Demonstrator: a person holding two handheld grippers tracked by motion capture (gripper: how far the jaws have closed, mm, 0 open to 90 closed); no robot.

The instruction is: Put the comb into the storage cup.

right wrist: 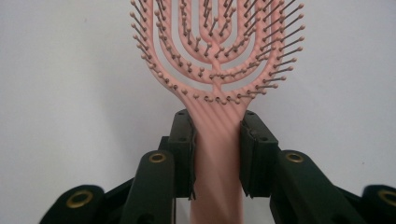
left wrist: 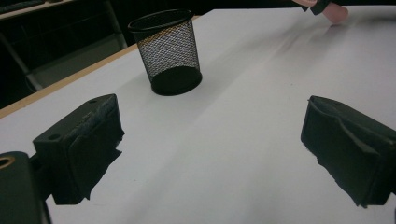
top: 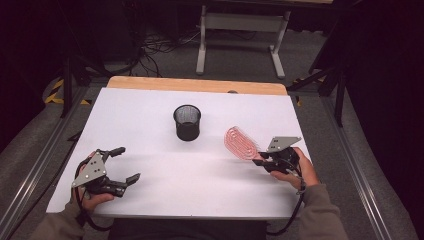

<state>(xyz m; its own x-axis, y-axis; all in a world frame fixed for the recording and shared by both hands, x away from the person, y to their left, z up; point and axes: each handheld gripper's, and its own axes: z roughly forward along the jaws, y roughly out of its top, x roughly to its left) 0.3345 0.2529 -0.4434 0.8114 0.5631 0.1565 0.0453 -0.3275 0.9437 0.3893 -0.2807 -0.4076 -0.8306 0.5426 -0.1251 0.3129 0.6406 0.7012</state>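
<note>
Brush held at the right, cup ahead at eleven o'clock

The left gripper (top: pixel 121 165) idles, jaws wide apart; the mesh cup (top: pixel 187 122) stands mid-table; the right gripper (top: pixel 262 159) clamps the pink hairbrush (top: pixel 241 143) by its handle, head pointing toward ten o'clock, nearer the cup.

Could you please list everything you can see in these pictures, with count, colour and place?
hairbrush: one, pink, right of the table's middle, handle clamped in the right gripper
mesh cup: one, black, upright near the table's middle
table: one, white top with a wooden far edge
desk frame: one, pale grey, on the floor beyond the table
left gripper: one, black, jaws apart, over the near left of the table
right gripper: one, black, shut on the hairbrush handle
</note>
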